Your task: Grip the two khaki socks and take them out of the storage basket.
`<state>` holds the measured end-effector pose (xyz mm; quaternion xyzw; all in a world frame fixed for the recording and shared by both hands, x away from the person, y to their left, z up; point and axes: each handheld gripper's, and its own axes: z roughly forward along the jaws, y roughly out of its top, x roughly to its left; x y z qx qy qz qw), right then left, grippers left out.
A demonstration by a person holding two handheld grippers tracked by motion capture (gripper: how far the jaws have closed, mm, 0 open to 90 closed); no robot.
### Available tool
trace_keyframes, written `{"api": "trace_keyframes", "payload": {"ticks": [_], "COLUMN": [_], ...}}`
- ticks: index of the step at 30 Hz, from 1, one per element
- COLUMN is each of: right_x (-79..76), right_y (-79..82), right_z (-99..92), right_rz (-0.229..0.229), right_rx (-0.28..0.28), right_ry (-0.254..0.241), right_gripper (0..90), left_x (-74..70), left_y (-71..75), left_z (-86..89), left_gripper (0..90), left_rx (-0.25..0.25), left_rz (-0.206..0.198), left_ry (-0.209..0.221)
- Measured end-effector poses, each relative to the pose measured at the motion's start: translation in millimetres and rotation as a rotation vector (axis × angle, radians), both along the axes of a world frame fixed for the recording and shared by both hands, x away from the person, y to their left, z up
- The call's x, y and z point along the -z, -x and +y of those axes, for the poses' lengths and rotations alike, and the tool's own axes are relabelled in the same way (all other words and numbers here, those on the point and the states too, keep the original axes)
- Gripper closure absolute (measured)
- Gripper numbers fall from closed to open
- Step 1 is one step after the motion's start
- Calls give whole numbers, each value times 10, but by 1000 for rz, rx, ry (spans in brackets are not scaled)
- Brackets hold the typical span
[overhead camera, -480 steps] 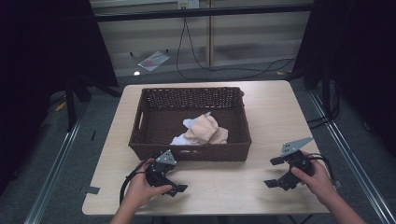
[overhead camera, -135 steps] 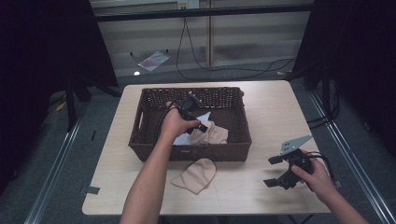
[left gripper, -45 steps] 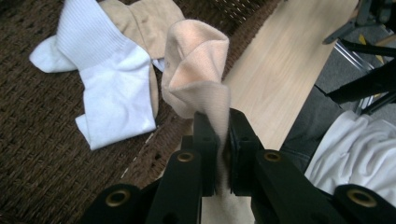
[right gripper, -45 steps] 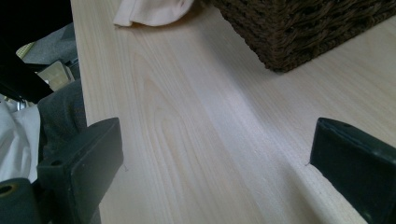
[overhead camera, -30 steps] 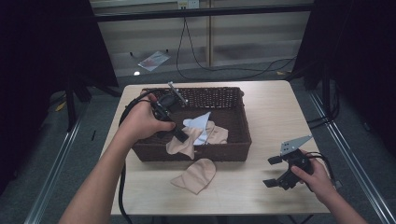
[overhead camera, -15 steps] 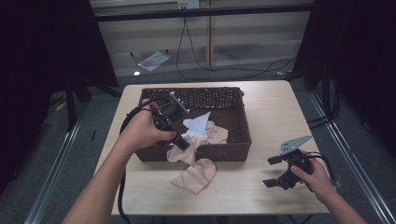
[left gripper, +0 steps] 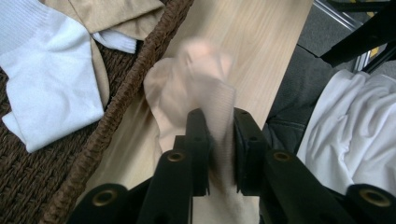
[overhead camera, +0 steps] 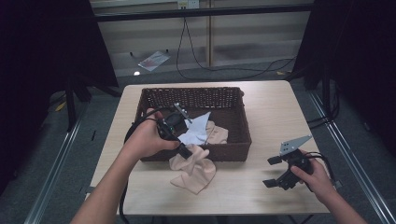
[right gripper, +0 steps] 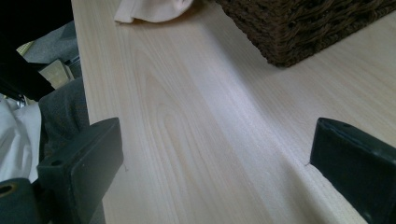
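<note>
a dark woven basket (overhead camera: 236, 119) sat in the middle of a light wooden table (overhead camera: 275, 107). the left gripper (overhead camera: 185, 153) was at the basket's near wall, on the person's side, its two jaws pinched tight on the ribbed cuff of a peach sock (left gripper: 205, 100). in the left gripper view that sock hung down from the jaws just outside the basket's rim, blurred at its far end. in the high view it draped over the basket's near wall onto a second peach sock (overhead camera: 196, 175) lying on the table right below the basket; where one ended and the other began could not be told. inside the basket lay a white sock (overhead camera: 196, 130) and, beside it toward the right wall, a tan sock (overhead camera: 217, 134), the two touching. the right gripper (overhead camera: 276, 171) rested on the table well off the basket's near right corner, held in the right hand (overhead camera: 315, 179), its jaws spread wide with nothing between them.
</note>
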<state>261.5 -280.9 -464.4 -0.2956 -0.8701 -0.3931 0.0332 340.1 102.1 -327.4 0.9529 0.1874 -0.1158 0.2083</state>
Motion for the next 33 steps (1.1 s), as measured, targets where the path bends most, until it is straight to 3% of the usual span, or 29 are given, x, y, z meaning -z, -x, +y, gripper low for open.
{"api": "trace_keyframes", "payload": {"ticks": [3, 5, 8, 16, 23, 33], "right_x": [2, 3, 3, 2, 0, 4], "right_y": [-1, -1, -2, -2, -2, 0], "right_z": [1, 1, 1, 0, -2, 3], "right_rz": [0, -1, 0, 0, -2, 0], "right_rx": [-1, -1, 0, -1, -1, -1], "right_ry": [-1, -1, 0, 0, 3, -2], "right_gripper": [19, 19, 19, 19, 19, 19], "left_x": [55, 76, 103, 193, 288, 497], "left_y": [1, -8, -1, 36, 108, 189], "left_z": [8, 15, 25, 65, 117, 219], "left_gripper": [706, 604, 473, 260, 155, 99], "left_rx": [-16, -7, -35, -59, -68, -82], "left_rz": [-9, -17, -15, -48, -89, -120], "left_ry": [-13, -21, -40, -37, -21, -11]}}
